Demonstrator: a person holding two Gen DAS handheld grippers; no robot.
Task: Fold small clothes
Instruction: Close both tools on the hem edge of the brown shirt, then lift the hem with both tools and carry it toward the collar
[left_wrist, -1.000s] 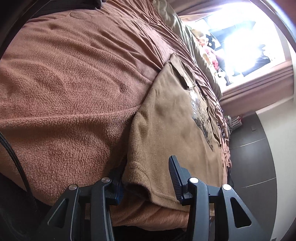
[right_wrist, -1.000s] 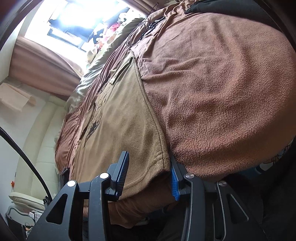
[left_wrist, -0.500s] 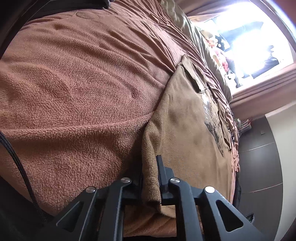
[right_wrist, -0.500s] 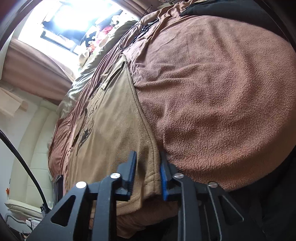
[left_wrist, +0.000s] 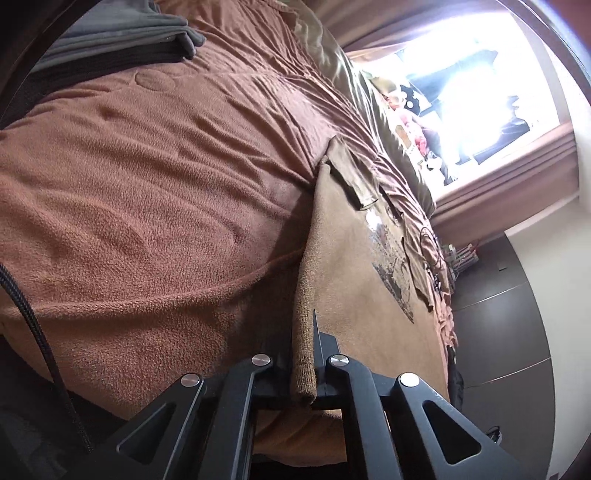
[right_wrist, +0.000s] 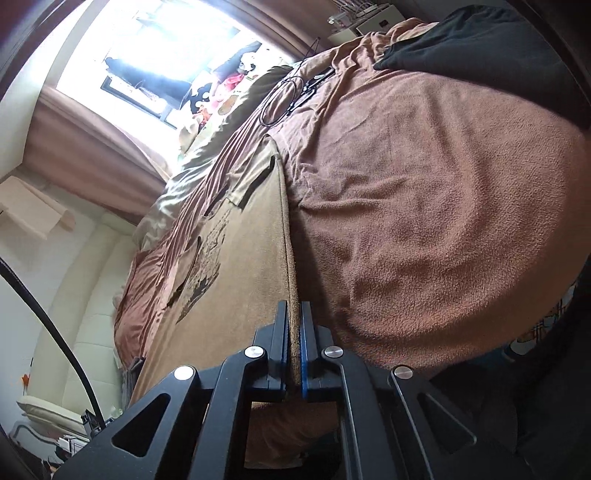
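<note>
Left wrist view: left tongs clamped on hem corner of tan T-shirt; shirt lies print-up on brown fleece blanket covering the bed, gripped edge raised off it. Grey folded clothes at far corner. Right wrist view: right tongs clamped on opposite hem corner of the T-shirt; black cable beyond the collar.

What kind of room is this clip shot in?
Most likely a bedroom: a bed under a brown fleece blanket, a bright window with curtains beyond it, and a tan T-shirt spread on the blanket.
</note>
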